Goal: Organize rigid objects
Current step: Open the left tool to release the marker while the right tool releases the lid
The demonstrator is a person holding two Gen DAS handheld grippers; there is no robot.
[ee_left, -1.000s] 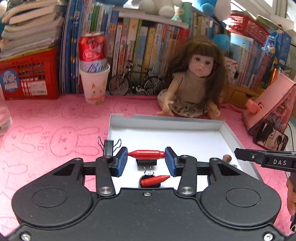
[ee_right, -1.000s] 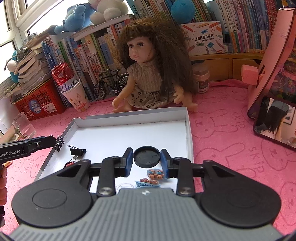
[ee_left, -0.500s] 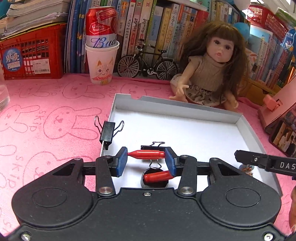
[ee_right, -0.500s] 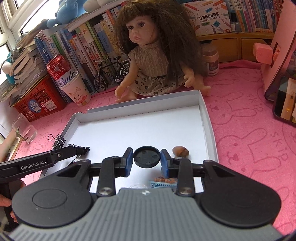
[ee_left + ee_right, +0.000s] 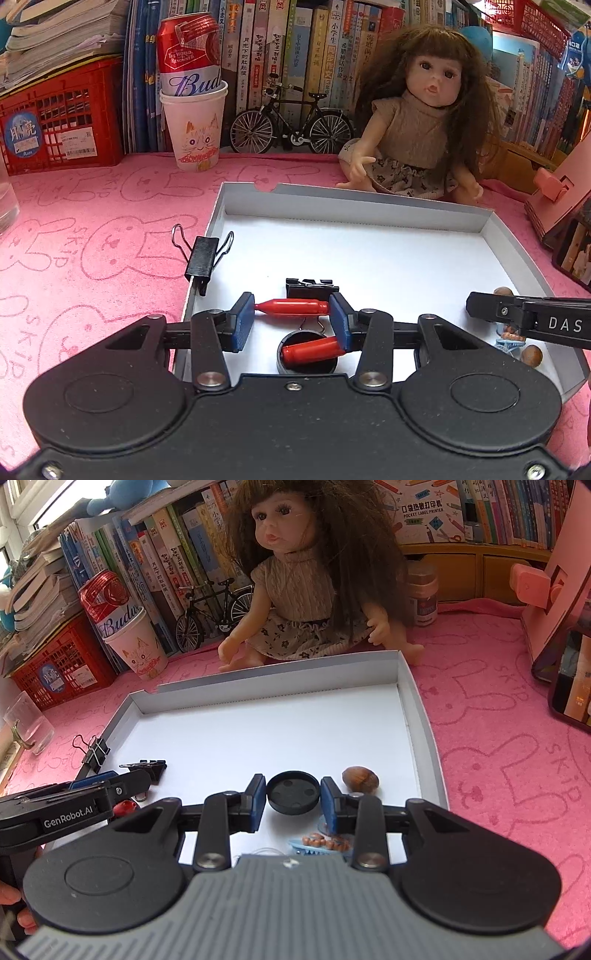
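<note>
My left gripper (image 5: 291,308) is shut on a red bullet-shaped piece (image 5: 295,307), held crosswise low over the near left part of the white tray (image 5: 354,201). Under it a second red piece (image 5: 312,350) lies in a black round cap (image 5: 295,365). My right gripper (image 5: 293,794) is shut on a black round lid (image 5: 293,793) just above the tray floor (image 5: 258,731), near its right side. A brown nut (image 5: 360,779) lies right of the lid. The left gripper (image 5: 122,786) shows at the left edge of the right wrist view.
One black binder clip (image 5: 312,288) lies in the tray; another (image 5: 201,258) sits on its left rim. A blue hair clip with beads (image 5: 321,843) lies near the front. Behind the tray are a doll (image 5: 417,122), a toy bicycle (image 5: 291,125), a can in a paper cup (image 5: 192,99), a red crate (image 5: 55,125).
Both grippers have sunk toward the tray, each keeping its grip. In the right wrist view the nut has come into sight beside the lid.
</note>
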